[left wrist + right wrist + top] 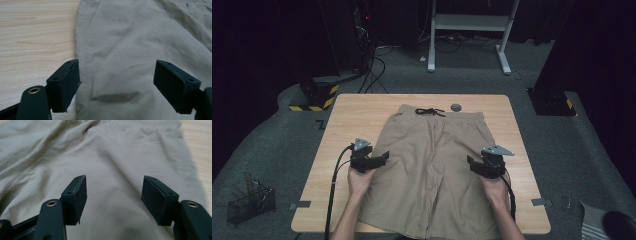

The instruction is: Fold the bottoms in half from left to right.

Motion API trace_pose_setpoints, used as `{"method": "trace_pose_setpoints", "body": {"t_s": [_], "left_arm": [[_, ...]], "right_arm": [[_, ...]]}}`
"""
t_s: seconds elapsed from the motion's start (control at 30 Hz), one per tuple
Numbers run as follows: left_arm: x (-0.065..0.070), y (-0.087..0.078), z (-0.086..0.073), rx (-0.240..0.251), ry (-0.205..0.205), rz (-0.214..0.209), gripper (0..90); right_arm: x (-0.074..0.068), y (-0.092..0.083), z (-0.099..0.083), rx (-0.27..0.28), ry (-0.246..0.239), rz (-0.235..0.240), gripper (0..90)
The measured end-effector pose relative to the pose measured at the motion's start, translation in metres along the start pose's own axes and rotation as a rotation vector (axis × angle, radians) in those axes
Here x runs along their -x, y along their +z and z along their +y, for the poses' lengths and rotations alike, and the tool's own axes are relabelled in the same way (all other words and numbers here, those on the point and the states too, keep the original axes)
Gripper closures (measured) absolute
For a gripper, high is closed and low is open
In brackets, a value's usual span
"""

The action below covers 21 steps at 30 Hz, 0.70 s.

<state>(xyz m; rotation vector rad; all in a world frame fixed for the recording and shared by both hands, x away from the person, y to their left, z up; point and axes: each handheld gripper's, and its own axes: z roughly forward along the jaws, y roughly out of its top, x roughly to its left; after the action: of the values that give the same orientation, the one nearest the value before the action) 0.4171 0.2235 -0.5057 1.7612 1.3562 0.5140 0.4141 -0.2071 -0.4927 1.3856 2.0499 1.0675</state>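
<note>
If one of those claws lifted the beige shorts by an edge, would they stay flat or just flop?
The shorts would probably flop: soft creases run across the thin fabric. They look light and would likely drape. On the smooth wooden table they may slide or bunch when pushed.

Tabletop: light wood-grain board with rounded corners. Lying directly on it:
- Khaki shorts, spread flat at the centre, waistband toward the far edge, leg hems reaching the near edge.
- Black drawstring, at the shorts' waistband.
- Small round grey object, just beyond the waistband, to the right of the drawstring; its kind cannot be told.
</note>
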Motion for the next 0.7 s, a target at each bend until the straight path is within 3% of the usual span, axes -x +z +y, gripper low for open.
{"method": "trace_pose_setpoints", "body": {"t_s": [0.03, 0.13, 0.27, 0.43, 0.53, 0.63, 0.7], "left_arm": [[0.001, 0.004, 0.0, -0.003, -0.006, 0.004, 21.8], [0.005, 0.012, 0.0, -0.055, 0.044, 0.026, 22.1], [0.013, 0.018, 0.002, -0.08, 0.099, 0.022, 22.2], [0.021, 0.03, -0.003, -0.108, 0.112, 0.0, 22.8], [0.024, 0.034, -0.006, -0.116, 0.141, 0.019, 23.6], [0.029, 0.035, -0.007, -0.124, 0.185, 0.049, 24.2], [0.03, 0.035, -0.007, -0.12, 0.188, 0.048, 24.6]], "right_arm": [[-0.002, 0.004, 0.001, -0.01, -0.001, 0.004, 36.8], [-0.007, 0.016, 0.004, -0.033, 0.002, -0.004, 36.3], [-0.011, 0.028, 0.002, -0.078, -0.02, -0.028, 35.9], [-0.012, 0.034, -0.002, -0.113, -0.033, -0.033, 35.6], [-0.012, 0.037, -0.005, -0.129, -0.041, -0.038, 34.9], [-0.013, 0.039, -0.008, -0.114, -0.057, -0.049, 34.2], [-0.012, 0.039, -0.01, -0.103, -0.059, -0.048, 34.0]]}}
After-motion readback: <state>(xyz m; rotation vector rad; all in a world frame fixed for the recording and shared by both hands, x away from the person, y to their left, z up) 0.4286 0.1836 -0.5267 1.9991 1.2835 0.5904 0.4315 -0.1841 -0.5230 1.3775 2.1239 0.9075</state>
